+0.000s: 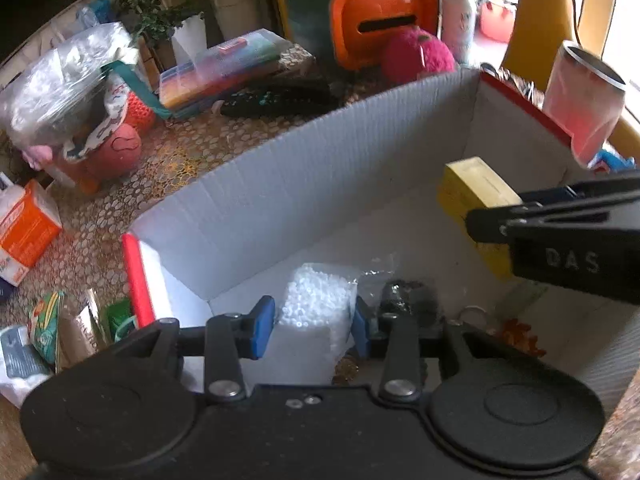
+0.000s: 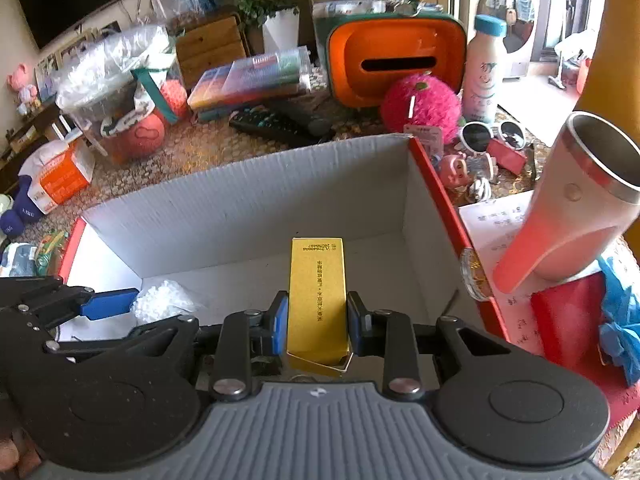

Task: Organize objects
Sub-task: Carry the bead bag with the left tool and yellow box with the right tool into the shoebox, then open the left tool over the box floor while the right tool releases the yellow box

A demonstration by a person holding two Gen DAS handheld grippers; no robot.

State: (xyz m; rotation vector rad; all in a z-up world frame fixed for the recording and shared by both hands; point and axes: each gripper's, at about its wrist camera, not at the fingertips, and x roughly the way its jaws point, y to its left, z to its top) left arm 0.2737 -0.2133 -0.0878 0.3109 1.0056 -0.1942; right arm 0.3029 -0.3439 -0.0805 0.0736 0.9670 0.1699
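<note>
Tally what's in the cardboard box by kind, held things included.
Yellow carton, in the right gripper: 1
Clear bags: 2, white beads and dark pieces
Orange item: 1
Total: 4, besides small bits too unclear to count.

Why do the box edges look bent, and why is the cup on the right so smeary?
Left wrist view: the fisheye lens bows the cardboard box walls, the pink cup is smeared, and the window behind it is washed out. Right wrist view: sharper, though the cup stretches near the edge; the print on the yellow box in the right gripper is legible.
</note>
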